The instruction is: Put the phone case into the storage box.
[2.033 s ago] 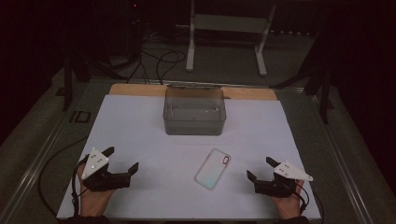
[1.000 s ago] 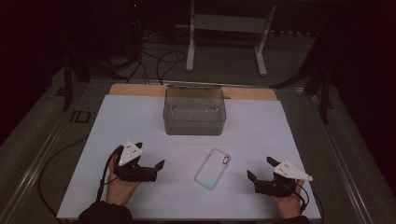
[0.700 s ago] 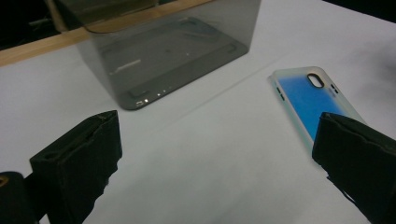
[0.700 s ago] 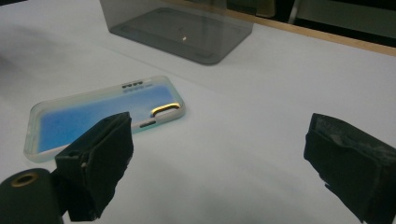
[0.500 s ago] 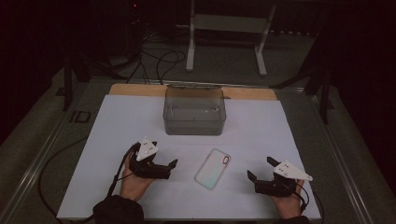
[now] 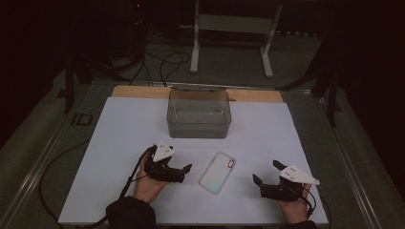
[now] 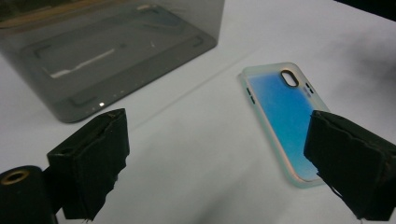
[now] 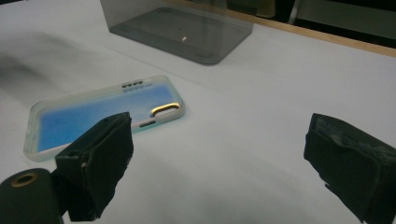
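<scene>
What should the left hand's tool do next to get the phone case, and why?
Probably slide the left tool a little further toward the phone case until the case's long edge sits between its jaws. The tool's jaws have just been closing slightly but stand open with nothing between them, and the case lies flat on the white table, just beside the tool, untouched.

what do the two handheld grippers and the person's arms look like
Both the left gripper and right gripper are black, each with two blocky jaws faced in rough black pads and a pale three-cornered plate on top. Black cables trail from each. A dark sleeve covers the left forearm.
</scene>
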`<state>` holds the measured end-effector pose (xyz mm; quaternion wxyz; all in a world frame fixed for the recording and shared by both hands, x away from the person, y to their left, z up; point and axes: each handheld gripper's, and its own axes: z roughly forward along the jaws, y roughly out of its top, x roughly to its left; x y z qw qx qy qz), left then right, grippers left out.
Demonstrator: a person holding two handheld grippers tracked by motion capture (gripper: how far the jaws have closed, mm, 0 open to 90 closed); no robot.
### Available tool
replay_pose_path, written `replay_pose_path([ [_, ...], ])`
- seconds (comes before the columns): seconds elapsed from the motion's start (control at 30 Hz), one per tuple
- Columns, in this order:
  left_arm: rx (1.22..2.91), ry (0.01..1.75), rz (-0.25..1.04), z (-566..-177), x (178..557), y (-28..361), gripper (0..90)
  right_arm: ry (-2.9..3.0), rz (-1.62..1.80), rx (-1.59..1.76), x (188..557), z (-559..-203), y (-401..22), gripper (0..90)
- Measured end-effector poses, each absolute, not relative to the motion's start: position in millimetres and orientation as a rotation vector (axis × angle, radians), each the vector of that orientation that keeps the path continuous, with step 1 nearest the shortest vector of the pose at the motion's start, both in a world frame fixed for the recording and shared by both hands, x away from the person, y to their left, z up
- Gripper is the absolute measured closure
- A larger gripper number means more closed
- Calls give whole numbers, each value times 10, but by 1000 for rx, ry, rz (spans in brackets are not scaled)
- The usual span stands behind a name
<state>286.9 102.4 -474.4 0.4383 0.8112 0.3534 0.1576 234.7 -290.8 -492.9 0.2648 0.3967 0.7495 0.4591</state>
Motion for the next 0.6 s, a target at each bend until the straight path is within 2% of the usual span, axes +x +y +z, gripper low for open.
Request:
replay_pose_path([
  [0.6,2073,868,316,-4889,2926,731,152,2027,1240,1070,2348,-4930,-2907,79],
])
